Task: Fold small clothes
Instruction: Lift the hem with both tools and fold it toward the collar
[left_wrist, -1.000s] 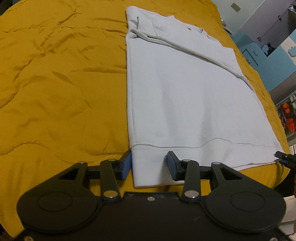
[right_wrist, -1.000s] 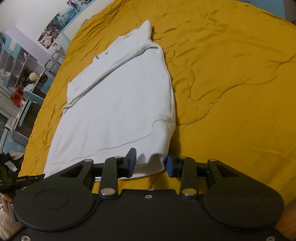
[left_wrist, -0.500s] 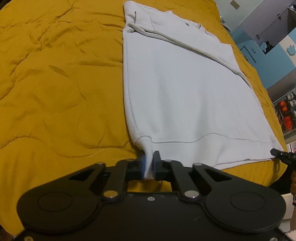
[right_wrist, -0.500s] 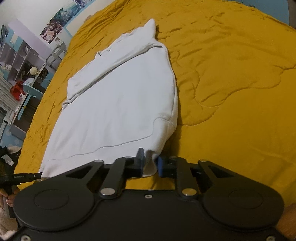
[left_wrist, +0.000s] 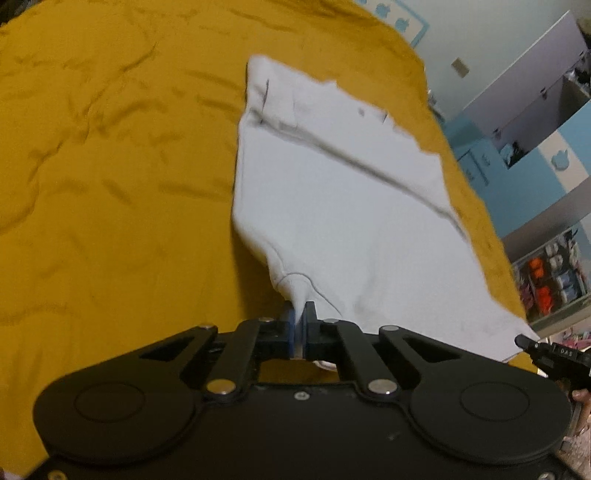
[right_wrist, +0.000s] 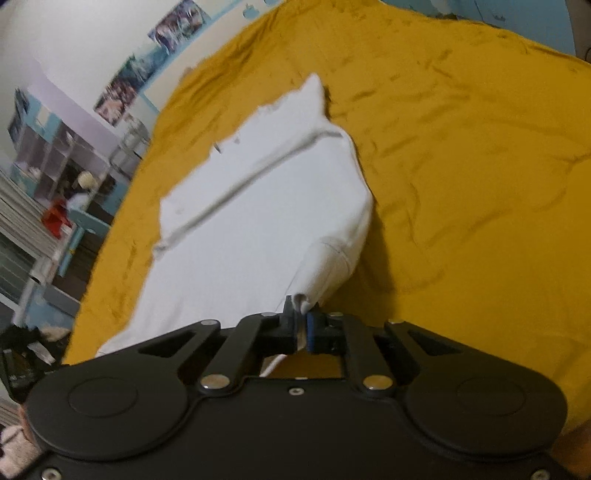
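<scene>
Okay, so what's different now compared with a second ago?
Both tools, left and right, went from open to clamped on the white sweatshirt's hem corners and lifted them off the yellow quilt. The collar end stays flat.

White sweatshirt (left_wrist: 343, 206) on the yellow bedspread (left_wrist: 110, 166), hem corners lifted.
</scene>
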